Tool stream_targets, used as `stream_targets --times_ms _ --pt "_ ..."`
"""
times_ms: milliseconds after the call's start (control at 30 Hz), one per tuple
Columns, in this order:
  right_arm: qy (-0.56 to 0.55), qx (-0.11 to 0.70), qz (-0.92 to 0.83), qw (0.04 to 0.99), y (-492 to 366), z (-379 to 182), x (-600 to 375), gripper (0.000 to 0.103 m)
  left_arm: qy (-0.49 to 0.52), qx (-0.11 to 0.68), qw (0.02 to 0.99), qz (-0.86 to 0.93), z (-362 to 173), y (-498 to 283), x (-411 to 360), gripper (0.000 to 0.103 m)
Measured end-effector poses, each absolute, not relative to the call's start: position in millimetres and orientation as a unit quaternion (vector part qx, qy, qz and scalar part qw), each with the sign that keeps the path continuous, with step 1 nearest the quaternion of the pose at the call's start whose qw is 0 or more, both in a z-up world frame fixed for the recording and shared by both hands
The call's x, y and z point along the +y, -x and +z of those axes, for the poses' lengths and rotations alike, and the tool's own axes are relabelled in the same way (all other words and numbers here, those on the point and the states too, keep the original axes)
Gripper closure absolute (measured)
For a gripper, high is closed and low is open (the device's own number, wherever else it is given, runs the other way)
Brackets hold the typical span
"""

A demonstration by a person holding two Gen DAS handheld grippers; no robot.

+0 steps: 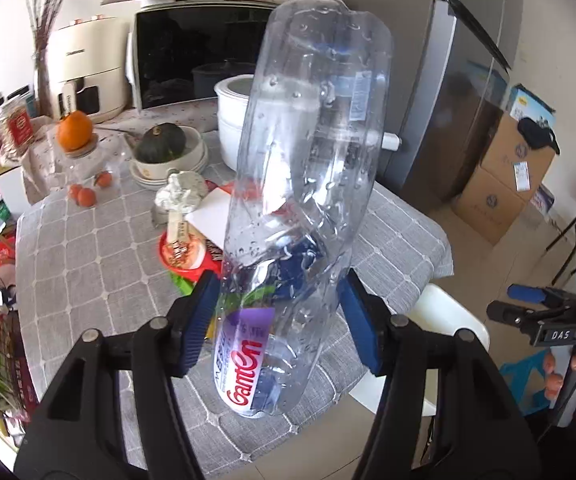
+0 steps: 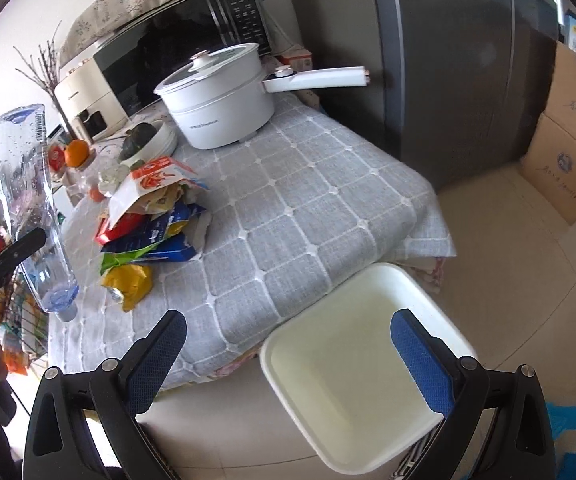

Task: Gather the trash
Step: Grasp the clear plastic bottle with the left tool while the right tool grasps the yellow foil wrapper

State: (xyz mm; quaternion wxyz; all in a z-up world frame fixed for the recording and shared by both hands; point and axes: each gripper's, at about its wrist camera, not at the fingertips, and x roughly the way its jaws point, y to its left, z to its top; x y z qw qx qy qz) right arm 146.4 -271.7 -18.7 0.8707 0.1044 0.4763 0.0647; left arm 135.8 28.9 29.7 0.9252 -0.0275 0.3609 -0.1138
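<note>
My left gripper (image 1: 278,318) is shut on a large empty clear plastic bottle (image 1: 307,184) with a red-lettered label, held cap down above the grey checked tablecloth (image 1: 88,264). The bottle also shows at the left of the right wrist view (image 2: 32,204). A pile of crumpled snack wrappers and cartons (image 2: 152,220) lies on the table. My right gripper (image 2: 288,356) is open and empty, over the white square bin (image 2: 351,360) that stands on the floor beside the table.
A white pot with a long handle (image 2: 224,104), a microwave (image 2: 176,48), a cream appliance (image 1: 84,68), a squash in a bowl (image 1: 164,148) and oranges (image 1: 74,130) stand at the table's back. A fridge (image 2: 447,60) and cardboard boxes (image 2: 567,148) are to the right.
</note>
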Motion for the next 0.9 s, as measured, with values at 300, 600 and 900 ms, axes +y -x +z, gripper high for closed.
stream_targets --times_ms 300,600,900 --pt "-0.108 0.513 0.187 0.831 -175 -60 -162 0.015 0.101 0.422 0.9 -0.038 -24 -111 102 0.04" --pt "-0.093 0.525 0.248 0.809 -201 -99 -63 0.037 0.129 0.45 0.884 -0.015 -42 -105 150 0.04" --pt "-0.113 0.538 0.227 0.804 -218 -127 -52 0.053 0.129 0.459 0.879 -0.021 -45 -101 148 0.039"
